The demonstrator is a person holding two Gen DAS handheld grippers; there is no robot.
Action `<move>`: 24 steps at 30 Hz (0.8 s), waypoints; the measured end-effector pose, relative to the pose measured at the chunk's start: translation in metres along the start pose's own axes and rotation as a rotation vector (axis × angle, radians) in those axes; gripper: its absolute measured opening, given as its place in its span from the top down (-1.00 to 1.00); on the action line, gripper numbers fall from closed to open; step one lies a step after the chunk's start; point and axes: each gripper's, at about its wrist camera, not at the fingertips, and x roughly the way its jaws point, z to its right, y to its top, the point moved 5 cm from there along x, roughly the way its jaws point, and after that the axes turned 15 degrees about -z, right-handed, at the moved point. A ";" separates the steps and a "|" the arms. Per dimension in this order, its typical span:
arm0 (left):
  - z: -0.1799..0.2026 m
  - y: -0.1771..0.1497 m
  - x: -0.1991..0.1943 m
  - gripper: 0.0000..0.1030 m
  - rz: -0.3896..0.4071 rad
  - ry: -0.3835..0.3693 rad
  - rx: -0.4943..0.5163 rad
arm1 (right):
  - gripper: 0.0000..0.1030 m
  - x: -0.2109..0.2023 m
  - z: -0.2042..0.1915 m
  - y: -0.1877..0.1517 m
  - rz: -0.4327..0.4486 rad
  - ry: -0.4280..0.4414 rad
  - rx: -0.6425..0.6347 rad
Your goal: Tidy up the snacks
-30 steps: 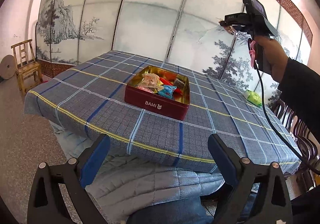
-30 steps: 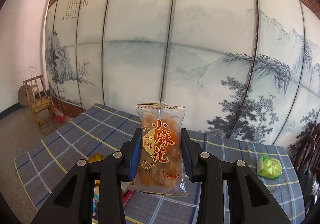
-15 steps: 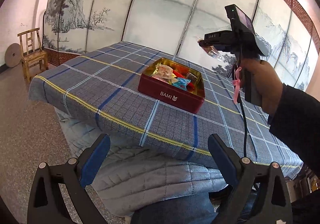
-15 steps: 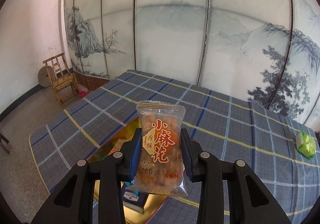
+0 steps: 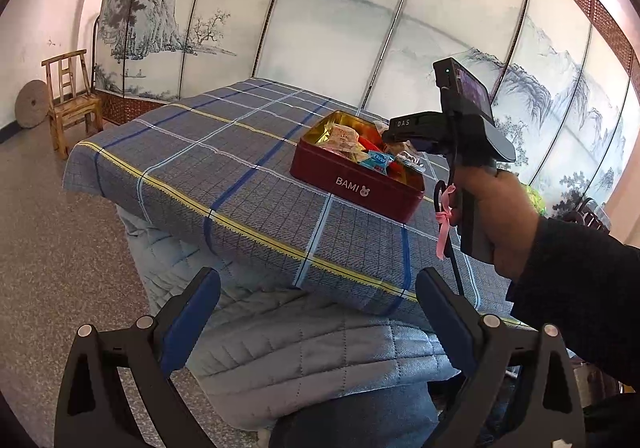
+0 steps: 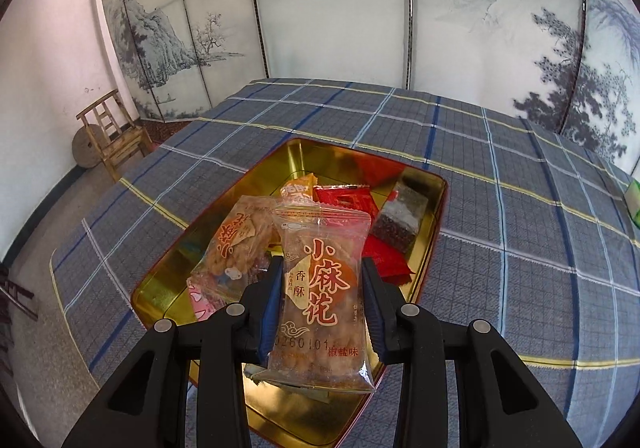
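My right tongs [image 6: 322, 288] squeeze a clear snack packet [image 6: 320, 288] and hold it just above the red tin [image 5: 356, 184] on the checked tablecloth [image 6: 500, 268]. Other snacks [image 6: 360, 208] lie in the tin. My left tongs [image 5: 318, 312] are wide open, holding nothing, near the table's edge.

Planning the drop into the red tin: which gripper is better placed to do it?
Right. The right gripper is shut on the snack packet directly above the tin. The left gripper is open, empty, off the table's near edge.
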 end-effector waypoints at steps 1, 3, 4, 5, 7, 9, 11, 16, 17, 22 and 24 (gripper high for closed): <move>0.000 0.000 0.001 -0.88 -0.003 0.002 0.001 | 0.25 0.003 0.000 0.000 -0.003 0.001 0.000; 0.001 0.000 0.003 -0.88 -0.013 0.014 0.004 | 0.19 0.007 0.003 -0.001 -0.011 -0.015 0.003; 0.001 0.000 0.004 -0.88 -0.016 0.020 0.007 | 0.13 0.007 0.005 -0.001 -0.012 -0.015 0.011; 0.001 0.001 0.005 -0.90 -0.016 0.031 0.012 | -0.09 0.005 0.007 -0.001 -0.009 -0.005 0.019; 0.003 0.004 0.005 -0.98 -0.008 0.060 0.023 | -0.44 -0.007 0.012 0.000 0.017 0.008 0.013; 0.004 0.010 0.003 -0.98 0.022 0.074 0.023 | -0.59 -0.035 0.017 0.003 0.087 -0.020 -0.013; 0.007 0.018 0.007 -0.98 0.006 0.117 0.036 | -0.77 -0.067 0.028 0.005 0.158 -0.078 -0.023; 0.027 0.043 0.018 -0.99 0.035 0.193 0.101 | -0.95 -0.130 0.060 -0.018 0.284 -0.180 0.000; 0.034 0.048 0.023 -0.99 0.016 0.220 0.129 | -0.96 -0.136 0.065 -0.026 0.292 -0.211 0.005; 0.063 0.079 0.033 -0.99 0.079 0.251 0.175 | -0.96 -0.142 0.086 -0.066 0.258 -0.267 0.036; 0.074 0.091 0.038 -0.98 0.085 0.251 0.169 | -0.97 -0.145 0.092 -0.080 0.255 -0.249 0.060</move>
